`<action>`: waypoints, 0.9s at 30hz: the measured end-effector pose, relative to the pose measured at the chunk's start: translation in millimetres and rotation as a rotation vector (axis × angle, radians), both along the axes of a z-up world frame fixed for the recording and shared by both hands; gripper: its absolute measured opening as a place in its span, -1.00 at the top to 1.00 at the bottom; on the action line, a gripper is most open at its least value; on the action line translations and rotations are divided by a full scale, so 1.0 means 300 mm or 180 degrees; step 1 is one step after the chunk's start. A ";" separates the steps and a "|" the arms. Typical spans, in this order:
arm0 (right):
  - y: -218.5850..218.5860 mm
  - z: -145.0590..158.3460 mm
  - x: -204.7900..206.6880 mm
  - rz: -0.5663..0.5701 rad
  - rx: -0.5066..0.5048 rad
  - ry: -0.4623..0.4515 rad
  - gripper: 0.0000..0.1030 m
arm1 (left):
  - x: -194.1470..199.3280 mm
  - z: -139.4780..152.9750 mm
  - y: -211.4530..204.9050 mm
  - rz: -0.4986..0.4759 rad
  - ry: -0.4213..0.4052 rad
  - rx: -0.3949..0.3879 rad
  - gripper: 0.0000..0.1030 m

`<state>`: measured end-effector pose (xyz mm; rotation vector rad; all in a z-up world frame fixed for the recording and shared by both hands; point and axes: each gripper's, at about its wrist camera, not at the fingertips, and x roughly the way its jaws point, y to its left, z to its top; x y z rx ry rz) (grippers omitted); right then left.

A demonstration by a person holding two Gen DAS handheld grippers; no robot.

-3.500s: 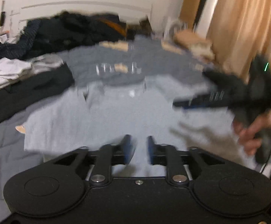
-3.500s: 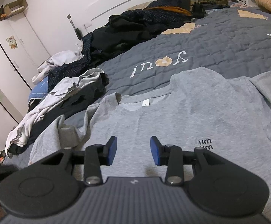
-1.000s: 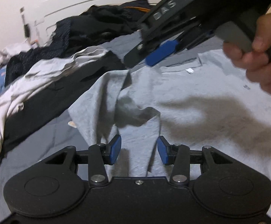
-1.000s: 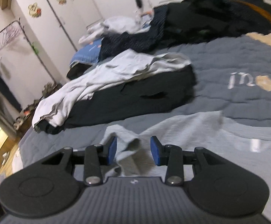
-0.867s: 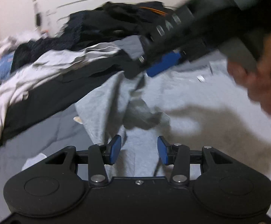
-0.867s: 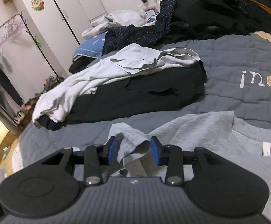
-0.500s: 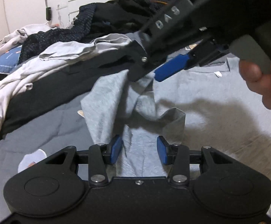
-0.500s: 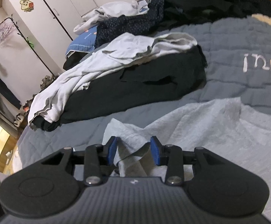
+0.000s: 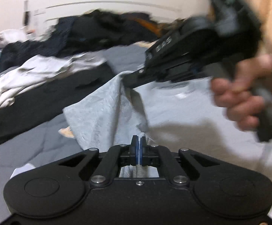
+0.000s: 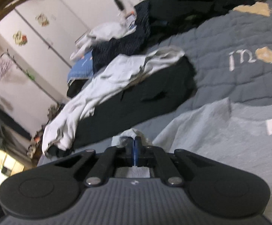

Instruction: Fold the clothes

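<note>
bed (image 10: 229, 78): grey quilt, covered in laundry
clothes pile (image 10: 136, 86): black and white garments, left of the shirt
t-shirt (image 9: 182, 116): light grey, lies flat on the bed, left edge lifted off the quilt
left gripper (image 9: 138, 140): just closed, pinching the shirt's near edge
right gripper (image 10: 134, 142): just closed, pinching bunched sleeve fabric; person's hand (image 9: 239, 101) on its handle

We see soft, warm indoor light with no glare, and both fisheye views bend the room and darken at the rounded corners. Motion blur smears the hand (image 9: 242, 101) and the dark clothes pile (image 9: 102, 31) in the left view. A soft shadow lies across the grey T-shirt (image 9: 182, 131), and the wardrobe (image 10: 34, 43) looks hazy.
</note>
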<state>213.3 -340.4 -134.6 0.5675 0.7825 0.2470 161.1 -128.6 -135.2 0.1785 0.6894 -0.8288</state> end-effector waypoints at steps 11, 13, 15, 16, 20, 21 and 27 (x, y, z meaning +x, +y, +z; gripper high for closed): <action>-0.028 -0.074 -0.008 -0.0087 -0.0330 0.0345 0.99 | -0.104 -0.034 -0.004 -0.0662 0.0044 0.0481 0.98; -0.028 -0.090 -0.023 -0.0089 -0.0349 0.0350 0.99 | -0.114 -0.044 -0.034 -0.0577 -0.0198 0.0496 0.73; -0.026 -0.097 -0.028 -0.0089 -0.0346 0.0357 0.99 | -0.128 -0.070 -0.082 -0.0598 -0.0417 0.0624 0.33; -0.026 -0.097 -0.025 -0.0085 -0.0347 0.0366 0.99 | -0.139 -0.087 -0.110 -0.0613 -0.0557 0.0736 0.09; -0.023 -0.085 -0.020 -0.0060 -0.0334 0.0347 0.99 | -0.141 -0.150 -0.174 -0.0517 -0.0784 0.0982 0.06; -0.019 -0.082 -0.018 -0.0049 -0.0338 0.0340 0.99 | -0.126 -0.164 -0.178 -0.0453 -0.0750 0.0978 0.14; -0.011 -0.080 -0.010 -0.0102 -0.0294 0.0308 0.99 | -0.081 -0.202 -0.170 -0.0332 -0.0409 0.0981 0.94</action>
